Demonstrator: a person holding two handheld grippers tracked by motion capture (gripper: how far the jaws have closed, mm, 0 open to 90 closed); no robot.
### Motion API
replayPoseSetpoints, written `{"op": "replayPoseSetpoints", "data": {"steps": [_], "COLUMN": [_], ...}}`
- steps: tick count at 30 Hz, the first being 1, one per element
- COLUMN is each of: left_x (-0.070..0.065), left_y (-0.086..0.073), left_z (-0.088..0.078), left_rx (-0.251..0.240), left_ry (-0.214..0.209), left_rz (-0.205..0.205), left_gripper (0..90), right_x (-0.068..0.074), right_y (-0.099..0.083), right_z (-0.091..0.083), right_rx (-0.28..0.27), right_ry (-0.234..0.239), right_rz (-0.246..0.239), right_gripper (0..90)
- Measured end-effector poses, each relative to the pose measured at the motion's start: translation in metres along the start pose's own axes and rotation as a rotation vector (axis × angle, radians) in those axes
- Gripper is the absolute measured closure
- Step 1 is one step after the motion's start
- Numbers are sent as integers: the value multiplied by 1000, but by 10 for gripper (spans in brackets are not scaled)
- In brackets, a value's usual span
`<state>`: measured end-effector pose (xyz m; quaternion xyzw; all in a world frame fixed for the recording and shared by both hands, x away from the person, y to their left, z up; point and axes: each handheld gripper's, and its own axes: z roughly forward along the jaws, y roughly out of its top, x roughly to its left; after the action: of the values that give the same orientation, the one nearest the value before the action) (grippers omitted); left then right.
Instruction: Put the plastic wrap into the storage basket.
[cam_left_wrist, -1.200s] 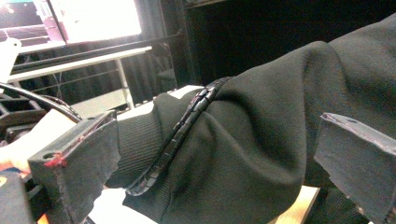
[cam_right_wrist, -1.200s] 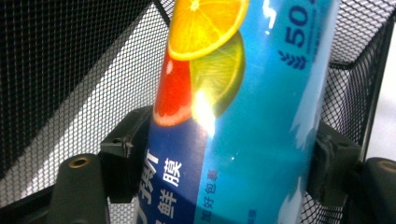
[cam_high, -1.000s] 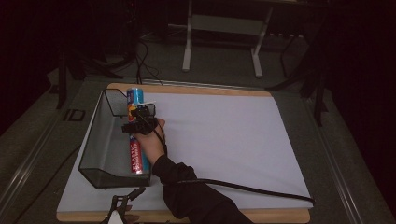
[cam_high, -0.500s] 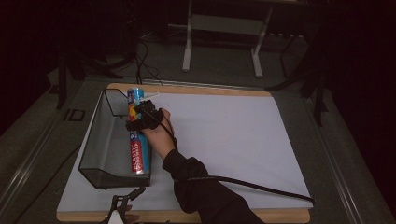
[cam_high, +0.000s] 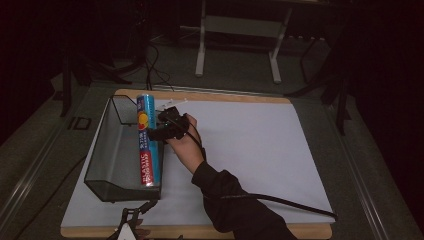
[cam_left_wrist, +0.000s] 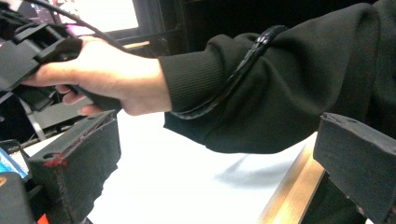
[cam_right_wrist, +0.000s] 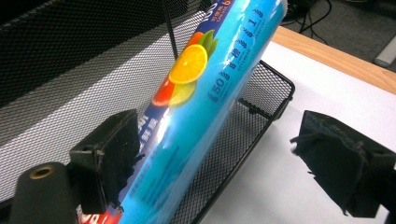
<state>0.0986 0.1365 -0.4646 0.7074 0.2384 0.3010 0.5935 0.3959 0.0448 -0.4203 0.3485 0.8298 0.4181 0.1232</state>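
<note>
A wooden-edged table (cam_high: 235, 97) under a large white sheet (cam_high: 260, 150), in a dark room. Black wire-mesh tray (cam_high: 112, 155), rectangular and open-topped, on the sheet's left part. Long blue box of plastic wrap (cam_high: 148, 142), printed with citrus slices and a red band of lettering, lying along the tray's right-hand side, its far end raised and resting on the mesh rim; the right gripper view shows the box (cam_right_wrist: 201, 107) tilted across the rim (cam_right_wrist: 280, 88), reaching beyond it. Right gripper (cam_high: 167, 127), black, held in the person's right hand (cam_high: 182, 145), just beside the box's upper half; a black sleeve (cam_high: 235, 205) comes in from the bottom edge and a black cable (cam_high: 280, 202) trails off rightward over the sheet. Right jaws stand well apart: one black pad (cam_right_wrist: 114, 144) touches or nearly touches the box's side, the other (cam_right_wrist: 341, 158) is off it, over bare white sheet. Left gripper (cam_high: 131, 225), at the table's near edge just below the tray's near corner; its own view shows both black pads (cam_left_wrist: 79, 163) set wide apart with nothing between, and beyond them the right hand (cam_left_wrist: 102, 77) around its gripper handle, the cable (cam_left_wrist: 243, 65) lying across the sleeve.
</note>
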Motion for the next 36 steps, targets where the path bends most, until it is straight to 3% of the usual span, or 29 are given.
{"op": "replayPoseSetpoints", "data": {"steps": [8,15,21,31,36], "left_x": [-1,0,0,-1,-1], "left_y": [0,-1,-1,-2,-2], "left_z": [1,2,3,6,6], "left_rx": [2,11,17,27,29], "left_ry": [-1,-1,-4,-4,-3], "left_rz": [1,-4,1,2,2], "left_gripper": [17,17,17,17,17], "right_x": [-9,-18,-30,-56,-64], "right_y": [-7,-24,-37,-62,-78], "right_z": [-19,-40,-59,-95,-113], "right_rx": [-26,-39,-45,-51,-49], "right_ry": [29,44,8,-15,-1], "right_rz": [16,-8,-60,-63,-58], "right_gripper": [136,136,136,137,136]}}
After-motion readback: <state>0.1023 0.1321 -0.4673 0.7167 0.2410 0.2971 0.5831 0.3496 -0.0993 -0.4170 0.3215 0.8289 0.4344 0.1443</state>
